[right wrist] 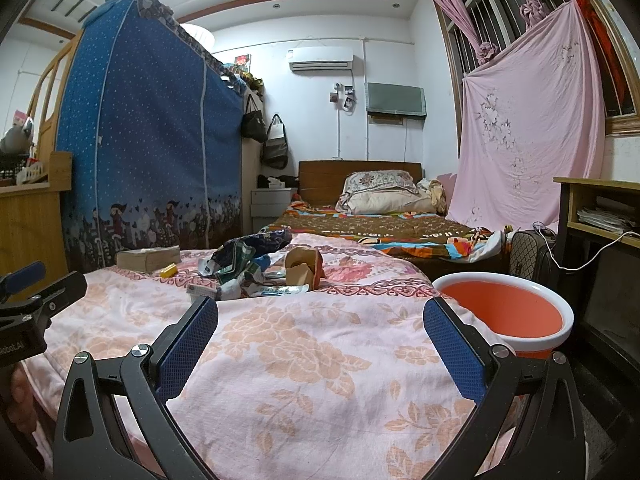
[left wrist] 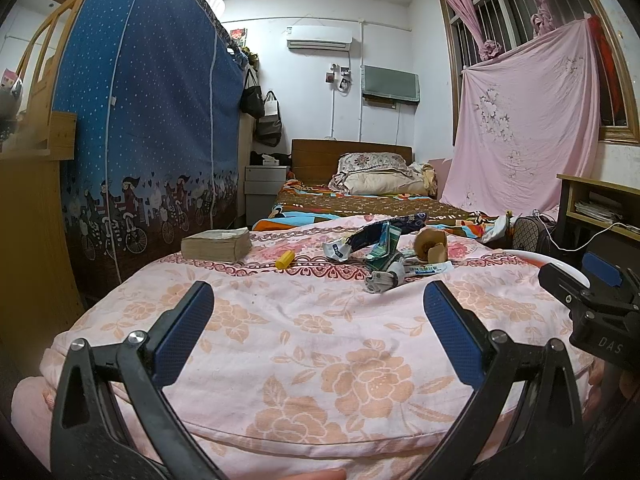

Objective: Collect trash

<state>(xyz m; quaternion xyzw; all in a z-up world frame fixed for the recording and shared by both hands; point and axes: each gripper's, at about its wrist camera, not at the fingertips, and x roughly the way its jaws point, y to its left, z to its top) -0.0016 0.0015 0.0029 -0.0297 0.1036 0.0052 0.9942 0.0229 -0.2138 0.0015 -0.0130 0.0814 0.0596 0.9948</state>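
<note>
A pile of crumpled wrappers (left wrist: 378, 246) lies on the pink floral quilt (left wrist: 312, 352), beyond both grippers; it also shows in the right wrist view (right wrist: 236, 260). A small yellow tube (left wrist: 285, 259) lies left of the pile, and shows in the right wrist view (right wrist: 168, 270). A tan wooden piece (left wrist: 431, 245) sits at the pile's right. An orange bin with a white rim (right wrist: 504, 312) stands right of the bed. My left gripper (left wrist: 318, 312) is open and empty above the quilt. My right gripper (right wrist: 320, 326) is open and empty too.
A thick worn book (left wrist: 218, 244) lies left of the trash. A blue fabric wardrobe (left wrist: 148, 120) stands on the left. A second bed with pillows (left wrist: 376, 184) is behind. A wooden desk (right wrist: 604, 216) and a dark bag (right wrist: 530, 254) stand at the right.
</note>
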